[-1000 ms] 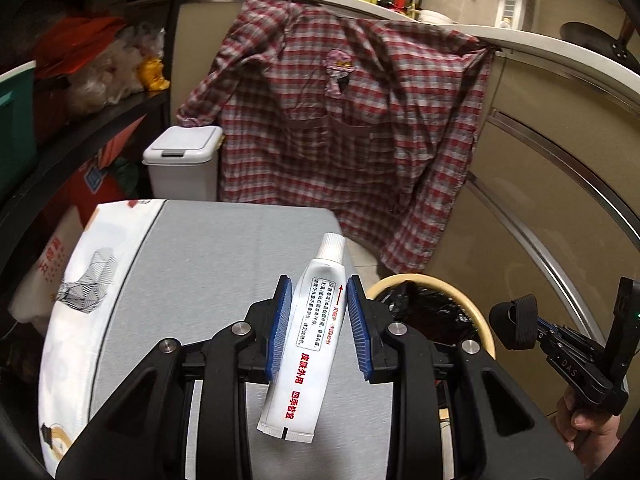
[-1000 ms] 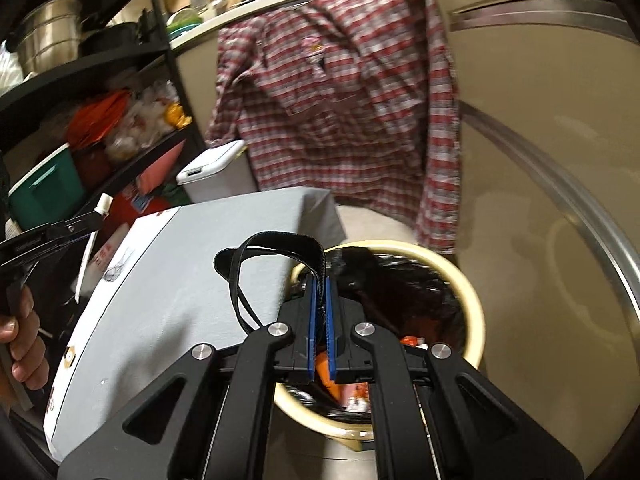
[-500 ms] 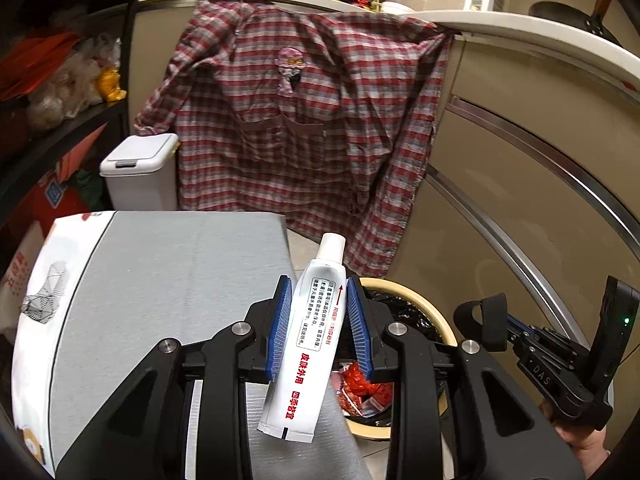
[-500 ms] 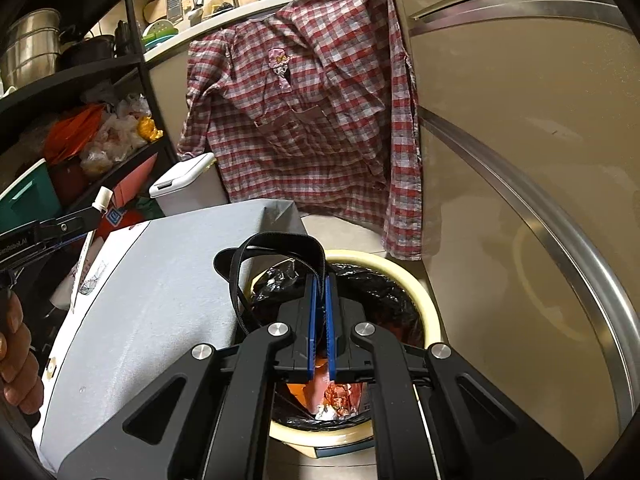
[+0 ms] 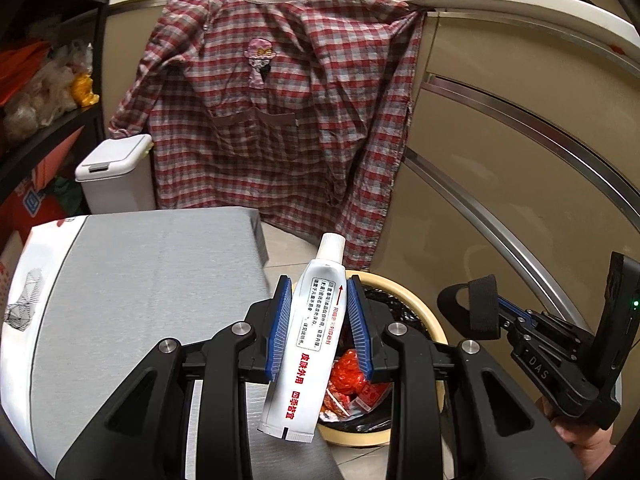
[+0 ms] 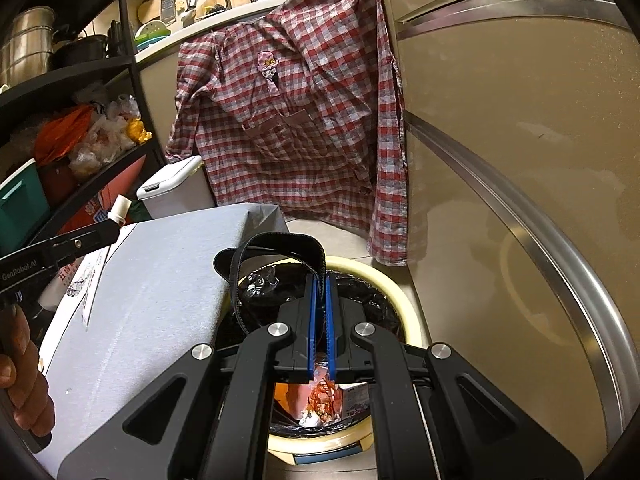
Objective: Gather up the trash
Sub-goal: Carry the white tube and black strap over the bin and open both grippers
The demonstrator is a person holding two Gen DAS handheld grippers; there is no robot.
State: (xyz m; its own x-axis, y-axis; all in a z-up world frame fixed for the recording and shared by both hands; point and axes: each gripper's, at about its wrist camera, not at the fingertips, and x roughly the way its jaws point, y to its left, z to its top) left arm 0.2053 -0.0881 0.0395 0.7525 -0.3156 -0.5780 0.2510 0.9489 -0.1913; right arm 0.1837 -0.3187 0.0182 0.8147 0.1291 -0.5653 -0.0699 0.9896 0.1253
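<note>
My left gripper (image 5: 319, 289) is shut on a white tube (image 5: 312, 340) with red and black print, its cap pointing away from me. The tube hangs at the table's right edge, partly over the round cream trash bin (image 5: 430, 322) lined with a black bag. In the right wrist view my right gripper (image 6: 319, 280) is shut on a black strap (image 6: 280, 240) that loops up over the trash bin (image 6: 400, 296). Red and orange wrappers lie inside the bin. The right gripper (image 5: 472, 312) also shows at the right of the left wrist view, and the left gripper's finger (image 6: 72, 246) at the left of the right wrist view.
A grey-covered table (image 5: 132, 280) sits left of the bin. A plaid shirt (image 5: 280, 120) hangs on the counter behind. A small white lidded bin (image 5: 114, 172) stands by black shelves (image 6: 80, 80) of bags. Beige cabinet fronts (image 6: 520, 160) curve along the right.
My left gripper has carried the tube rightward from above the table to the bin's edge. The right gripper has shifted slightly, still holding the strap over the bin.
</note>
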